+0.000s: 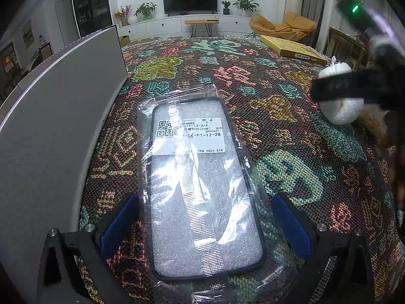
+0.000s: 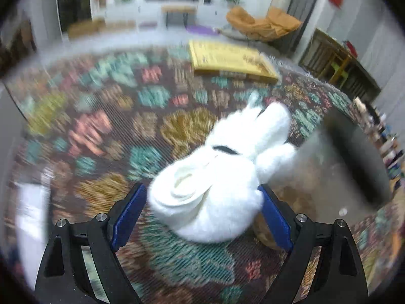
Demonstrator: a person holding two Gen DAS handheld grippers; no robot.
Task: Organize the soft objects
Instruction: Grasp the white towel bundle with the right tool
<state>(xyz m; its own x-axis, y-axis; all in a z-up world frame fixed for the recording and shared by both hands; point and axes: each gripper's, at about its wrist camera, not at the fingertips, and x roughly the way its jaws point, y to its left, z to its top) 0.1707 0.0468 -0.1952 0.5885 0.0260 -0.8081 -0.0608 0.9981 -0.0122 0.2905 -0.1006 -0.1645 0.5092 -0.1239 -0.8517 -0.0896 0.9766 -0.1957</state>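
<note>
White plush toy: rabbit-like form, long pile, a thin dark band across the upper body, limbs or ears trailing away from the camera. It lies on the woven patterned cloth covering the table, between the blue pads of the right gripper. The jaws stand wide; the right pad looks to touch the fur, the left pad shows a sliver of cloth between itself and the toy, so no squeeze is yet evident. The view is motion-blurred. The left wrist view shows the same toy at the far right, partly hidden by the right gripper's dark finger.

Handling, as judged: light, very compressible, not fragile. The pile will slip a little under smooth pads, and a shallow pinch would catch fur alone. Best hold is across the rounded body at its widest part, closed well in so the stuffing bunches between the pads; the loose limbs will dangle and drag.

Clear-bagged phone case: dark flexible rim, foam insert, printed label. It lies flat on the cloth between the open jaws of the left gripper, neither pad touching it. The film looks slick and crinkly; a grip across the rim edges seems safer than on loose film.

Also present: grey panel at left, yellow flat box at the far edge, brown furry item beside the toy, its identity unclear.
</note>
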